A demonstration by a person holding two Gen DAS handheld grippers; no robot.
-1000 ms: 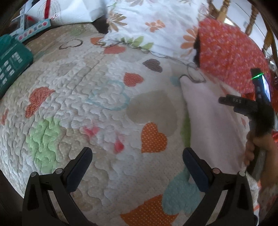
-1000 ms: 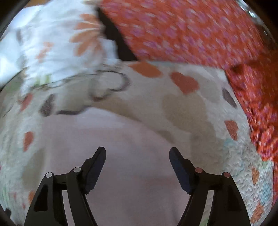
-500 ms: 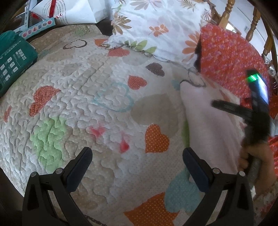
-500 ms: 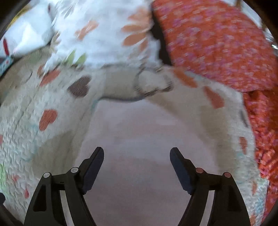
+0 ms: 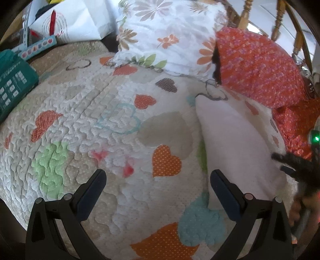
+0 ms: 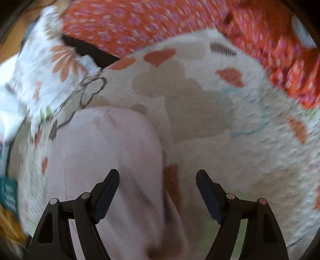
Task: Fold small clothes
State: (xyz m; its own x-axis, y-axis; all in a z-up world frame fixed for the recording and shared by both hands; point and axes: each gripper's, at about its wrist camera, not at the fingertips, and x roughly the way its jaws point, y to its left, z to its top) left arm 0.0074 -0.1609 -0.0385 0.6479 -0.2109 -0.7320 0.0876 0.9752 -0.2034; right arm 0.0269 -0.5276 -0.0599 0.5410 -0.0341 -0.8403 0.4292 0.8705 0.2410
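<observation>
A pale pink garment [image 5: 236,146] lies flat on the heart-patterned quilt [image 5: 100,124], right of centre in the left wrist view. My left gripper [image 5: 158,182] is open and empty above the quilt, its right finger by the garment's left edge. In the right wrist view the garment [image 6: 112,152] lies at lower left. My right gripper [image 6: 157,181] is open and empty over the garment's right edge. The right gripper also shows blurred at the right edge of the left wrist view [image 5: 298,164].
A white floral pillow [image 5: 172,34] and an orange-red flowered cushion [image 5: 258,64] lie at the back of the bed. A teal box [image 5: 14,84] and a white paper bag [image 5: 68,24] sit at the far left. Wooden chair posts [image 5: 246,14] stand behind.
My right gripper has swung to the right and down, from over the middle of the garment to its right edge. The left gripper has stayed nearly still and open.
</observation>
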